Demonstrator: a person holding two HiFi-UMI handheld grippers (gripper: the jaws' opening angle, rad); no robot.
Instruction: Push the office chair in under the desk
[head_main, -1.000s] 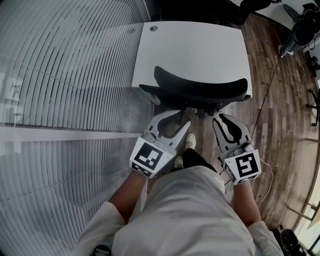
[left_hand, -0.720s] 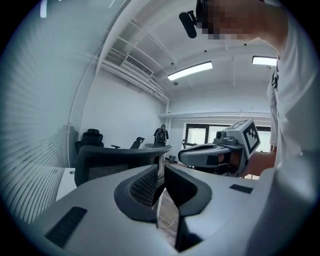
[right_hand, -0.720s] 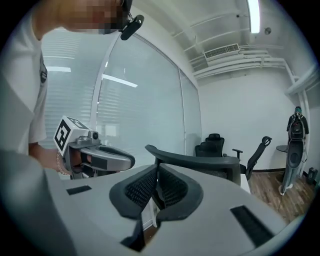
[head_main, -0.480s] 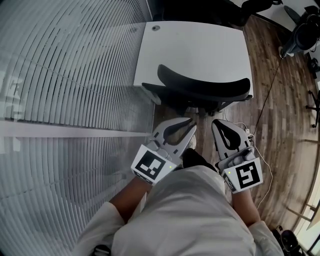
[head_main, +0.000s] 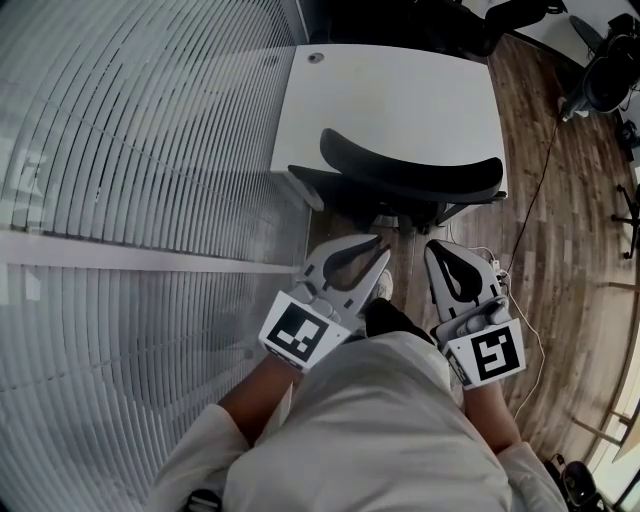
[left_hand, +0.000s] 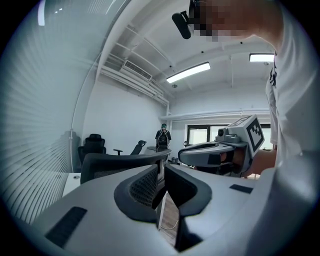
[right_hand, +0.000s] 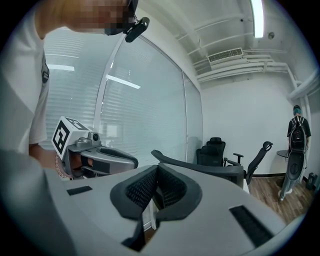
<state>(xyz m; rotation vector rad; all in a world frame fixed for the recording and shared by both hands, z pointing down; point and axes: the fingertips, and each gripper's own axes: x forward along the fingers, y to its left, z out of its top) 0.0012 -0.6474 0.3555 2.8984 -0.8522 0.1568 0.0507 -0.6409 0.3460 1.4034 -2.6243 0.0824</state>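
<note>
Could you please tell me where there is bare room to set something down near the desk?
The desk is bare from the cable hole at its far left corner down to the chair back, which overhangs its near edge. The floor right of it is open but for a cable. On the left, the blinds run close along the desk.

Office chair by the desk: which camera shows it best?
The head view: it looks down on the office chair, showing its whole curved backrest at the white desk's near edge. The left gripper view and right gripper view catch only the backrest's upper part, seen level from behind.
</note>
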